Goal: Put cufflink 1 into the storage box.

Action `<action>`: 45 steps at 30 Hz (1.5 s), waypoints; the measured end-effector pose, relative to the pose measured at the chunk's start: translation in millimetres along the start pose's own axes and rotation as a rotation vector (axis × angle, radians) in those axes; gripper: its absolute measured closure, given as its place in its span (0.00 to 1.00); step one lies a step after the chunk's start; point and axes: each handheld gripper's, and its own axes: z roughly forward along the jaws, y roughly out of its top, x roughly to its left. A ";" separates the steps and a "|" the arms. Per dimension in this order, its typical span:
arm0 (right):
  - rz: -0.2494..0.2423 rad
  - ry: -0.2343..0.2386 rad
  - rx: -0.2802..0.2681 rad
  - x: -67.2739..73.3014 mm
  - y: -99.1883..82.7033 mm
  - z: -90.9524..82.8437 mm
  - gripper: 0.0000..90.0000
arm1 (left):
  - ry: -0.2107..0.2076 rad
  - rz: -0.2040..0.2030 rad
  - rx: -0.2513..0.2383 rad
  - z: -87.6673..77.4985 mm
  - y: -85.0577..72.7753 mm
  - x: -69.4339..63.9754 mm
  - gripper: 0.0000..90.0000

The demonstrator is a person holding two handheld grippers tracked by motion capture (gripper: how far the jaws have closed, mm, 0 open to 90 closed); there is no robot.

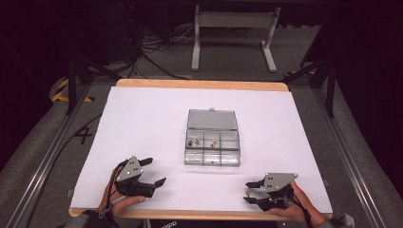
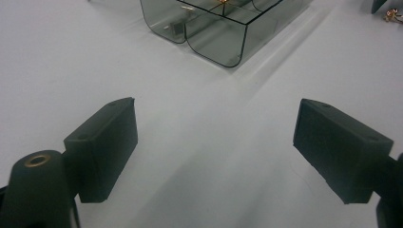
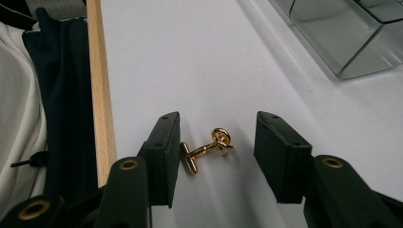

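Lying on the white sheet [image 1: 142, 123] near the table's front edge, a small gold cufflink [image 3: 209, 148] is seen between the jaws of the right gripper [image 3: 216, 152], well to the front and right of the clear plastic box [image 1: 212, 142]. The jaws are spread on either side of it; the toggle end of the cufflink sits just beside, perhaps touching, one black pad, while the other pad stands clear of the knotted end, so nothing is pinched. In the high view the right gripper [image 1: 251, 189] is held low by a hand [image 1: 290, 209] entering from the bottom edge, its jaws pointed level toward the left, with the cufflink [image 1: 247, 192] between their tips.

Front and left of the box, the left gripper [image 1: 154, 172] is held in the other hand [image 1: 124, 203], angled toward the box, its jaws spread wide with only bare sheet between them. Its pads [image 2: 102, 147] are blocky, matt and black.

A hinged lid [image 1: 212, 119] is stood open at the back of the box, which is smoky and transparent with rounded corners [image 2: 223, 38] and divided into compartments. Small gold pieces [image 1: 192, 141] are seen in its rear compartments. A pale wooden edge [image 3: 100, 90] runs along the table just beside the cufflink, and dark cloth [image 3: 62, 109] lies beyond it.
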 end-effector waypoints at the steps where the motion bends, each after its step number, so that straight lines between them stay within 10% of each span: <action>1: -0.001 0.004 -0.007 -0.6 -0.2 0.7 0.60 | 0.000 0.000 0.000 0.0 0.0 0.0 0.17; 7: 0.020 -0.005 -0.010 -1.1 2.3 3.0 0.74 | 0.001 -0.001 -0.001 -0.1 -0.1 0.0 0.17; 45: 0.043 -0.099 -0.089 -7.6 42.9 5.7 0.75 | -0.002 -0.001 -0.007 -0.8 -0.5 1.1 0.15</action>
